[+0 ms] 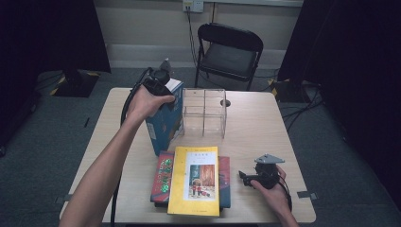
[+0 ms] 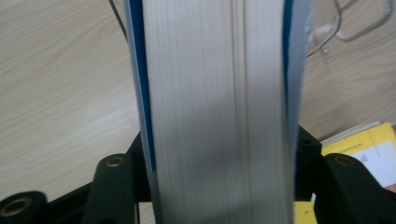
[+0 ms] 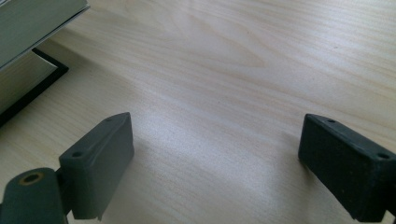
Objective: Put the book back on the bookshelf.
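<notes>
A thick blue-covered book [image 1: 165, 120] stands upright on the table, just left of a clear acrylic organiser [image 1: 204, 112]. My left gripper [image 1: 161, 90] is shut on the book's top edge; in the left gripper view the book's page block [image 2: 217, 112] sits clamped between both jaws. A yellow book [image 1: 195, 179] lies on top of a flat stack, with a red book [image 1: 162, 176] under it. My right gripper [image 1: 245, 178] rests low at the table's front right, beside the stack. It is open, its jaws wide apart over bare wood [image 3: 215, 140].
A black folding chair [image 1: 229, 49] stands behind the wooden table [image 1: 260, 127]. Cables run on the floor at the back right. The stacked books' edges [image 3: 28, 60] lie close to the right gripper's left jaw.
</notes>
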Action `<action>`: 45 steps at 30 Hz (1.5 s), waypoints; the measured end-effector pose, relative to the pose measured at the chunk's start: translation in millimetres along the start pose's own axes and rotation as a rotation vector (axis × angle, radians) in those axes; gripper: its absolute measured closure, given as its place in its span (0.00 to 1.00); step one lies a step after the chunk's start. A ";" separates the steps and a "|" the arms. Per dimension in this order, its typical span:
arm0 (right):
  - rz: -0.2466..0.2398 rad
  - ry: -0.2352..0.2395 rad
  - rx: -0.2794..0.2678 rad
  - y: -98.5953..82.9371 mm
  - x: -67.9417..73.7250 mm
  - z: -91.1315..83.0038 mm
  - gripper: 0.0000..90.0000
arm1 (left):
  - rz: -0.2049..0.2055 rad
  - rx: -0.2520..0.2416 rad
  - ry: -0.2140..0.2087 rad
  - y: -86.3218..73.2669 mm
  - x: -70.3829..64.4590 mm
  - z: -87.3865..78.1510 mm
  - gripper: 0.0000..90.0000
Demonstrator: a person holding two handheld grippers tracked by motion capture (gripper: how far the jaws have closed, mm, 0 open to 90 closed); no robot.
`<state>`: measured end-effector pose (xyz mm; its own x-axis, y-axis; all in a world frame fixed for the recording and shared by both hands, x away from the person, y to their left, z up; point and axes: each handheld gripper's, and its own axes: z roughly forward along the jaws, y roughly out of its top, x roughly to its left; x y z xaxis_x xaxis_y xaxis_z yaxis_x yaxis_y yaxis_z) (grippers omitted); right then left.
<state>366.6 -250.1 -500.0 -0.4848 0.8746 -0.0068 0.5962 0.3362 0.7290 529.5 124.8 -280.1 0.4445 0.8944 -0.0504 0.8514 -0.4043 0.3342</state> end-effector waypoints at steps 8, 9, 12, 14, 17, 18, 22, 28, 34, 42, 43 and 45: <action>-0.001 0.001 0.001 0.2 -0.1 0.1 0.11 | -0.012 0.027 0.030 -0.9 2.3 4.5 0.65; -0.002 0.003 0.001 0.2 0.0 0.2 0.11 | -0.015 0.026 0.027 -0.9 2.4 4.3 0.66; -0.003 0.004 0.001 0.3 -0.1 0.3 0.11 | -0.024 0.022 0.026 -1.7 1.2 3.6 0.68; -0.003 0.004 0.001 0.4 -0.1 0.3 0.11 | -0.033 0.018 0.030 -1.9 0.6 2.6 0.68; -0.004 0.005 0.001 0.7 -0.1 0.6 0.11 | -0.034 0.012 0.029 -0.9 1.9 1.6 0.68; -0.005 0.005 0.001 0.8 -0.2 0.7 0.11 | -0.045 0.015 0.025 -0.7 2.8 1.5 0.68; -0.005 0.006 0.001 0.8 -0.2 0.7 0.11 | -0.079 0.008 0.012 0.6 8.5 1.1 0.68; -0.007 0.006 0.001 1.1 -0.2 1.0 0.11 | -0.101 -0.017 -0.007 9.1 16.1 -7.6 0.68; -0.007 0.006 0.001 1.1 -0.2 1.0 0.11 | -0.114 -0.026 0.014 23.2 15.4 -3.3 0.68; -0.010 0.008 0.001 1.2 -0.3 1.3 0.11 | -0.151 -0.055 0.050 34.9 14.1 12.6 0.68; -0.010 0.009 0.001 1.3 -0.3 1.3 0.11 | -0.139 -0.054 0.046 35.5 15.4 13.7 0.68; -0.014 0.010 0.000 1.3 -0.2 1.3 0.11 | -0.149 -0.056 0.048 36.5 16.3 14.2 0.68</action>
<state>368.3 -249.4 -500.0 -0.4990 0.8665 -0.0100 0.5897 0.3480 0.7288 571.8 121.9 -282.2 0.2993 0.9524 -0.0589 0.8894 -0.2561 0.3785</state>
